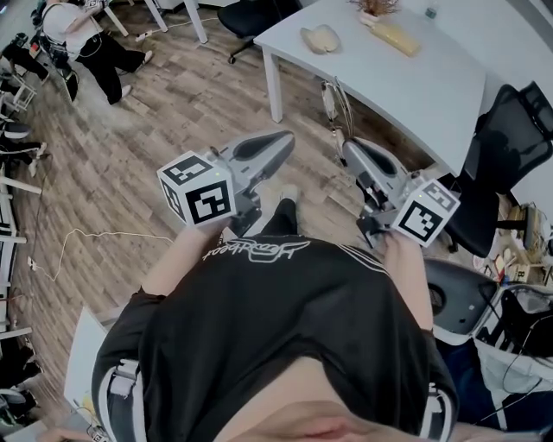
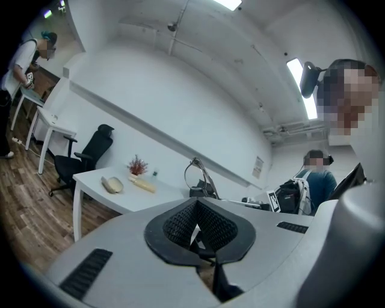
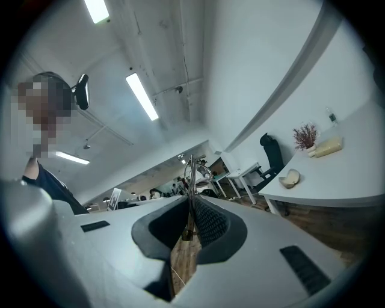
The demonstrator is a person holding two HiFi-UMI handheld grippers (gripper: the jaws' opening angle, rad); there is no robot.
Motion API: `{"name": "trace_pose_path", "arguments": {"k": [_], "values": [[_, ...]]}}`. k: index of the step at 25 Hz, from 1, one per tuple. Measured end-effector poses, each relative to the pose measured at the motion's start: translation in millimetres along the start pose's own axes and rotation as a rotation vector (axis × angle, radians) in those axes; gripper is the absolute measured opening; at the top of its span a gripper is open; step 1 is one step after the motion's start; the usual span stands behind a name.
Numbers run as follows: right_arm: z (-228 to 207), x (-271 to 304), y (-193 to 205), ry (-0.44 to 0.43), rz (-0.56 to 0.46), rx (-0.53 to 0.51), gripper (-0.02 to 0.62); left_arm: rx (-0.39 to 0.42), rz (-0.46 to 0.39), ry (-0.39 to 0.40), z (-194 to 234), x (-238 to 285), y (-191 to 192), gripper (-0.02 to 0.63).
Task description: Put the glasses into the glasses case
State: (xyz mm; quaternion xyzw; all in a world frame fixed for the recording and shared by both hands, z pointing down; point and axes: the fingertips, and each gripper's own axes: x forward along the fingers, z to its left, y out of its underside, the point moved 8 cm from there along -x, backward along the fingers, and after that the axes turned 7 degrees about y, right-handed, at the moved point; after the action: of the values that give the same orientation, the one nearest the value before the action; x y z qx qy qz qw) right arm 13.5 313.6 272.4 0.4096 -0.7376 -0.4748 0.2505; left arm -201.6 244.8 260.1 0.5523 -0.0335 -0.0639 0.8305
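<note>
An open beige glasses case lies on the white table, well ahead of both grippers. It also shows small in the left gripper view and in the right gripper view. Beside it lies a pale yellow oblong object; I cannot make out any glasses. I hold my left gripper and right gripper close to my chest, over the wooden floor and short of the table. Both are shut with nothing between the jaws.
A small dried plant stands at the table's far side. Black office chairs stand to the right and behind the table. A person is bent over at the far left. A white cable trails over the floor.
</note>
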Motion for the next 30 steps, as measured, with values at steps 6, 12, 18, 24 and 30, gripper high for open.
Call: {"name": "trace_pose_path", "arguments": {"k": [6, 12, 18, 24, 30], "values": [[-32.9, 29.8, -5.1, 0.021, 0.014, 0.009, 0.029, -0.021, 0.008, 0.002, 45.6, 15.2, -7.8, 0.006], [-92.3, 79.0, -28.5, 0.067, 0.034, 0.053, 0.028, -0.064, 0.033, 0.016, 122.5, 55.5, -37.5, 0.006], [-134.1, 106.9, -29.4, 0.103, 0.027, 0.069, 0.029, -0.07, 0.062, 0.031, 176.3, 82.7, -40.5, 0.006], [-198.6, 163.5, -58.3, 0.138, 0.05, 0.108, 0.029, -0.118, 0.101, 0.036, 258.4, 127.2, -67.8, 0.006], [-255.3, 220.4, -81.9, 0.162, 0.059, 0.124, 0.029, -0.139, 0.113, 0.035, 336.7, 159.4, -92.9, 0.006]]}}
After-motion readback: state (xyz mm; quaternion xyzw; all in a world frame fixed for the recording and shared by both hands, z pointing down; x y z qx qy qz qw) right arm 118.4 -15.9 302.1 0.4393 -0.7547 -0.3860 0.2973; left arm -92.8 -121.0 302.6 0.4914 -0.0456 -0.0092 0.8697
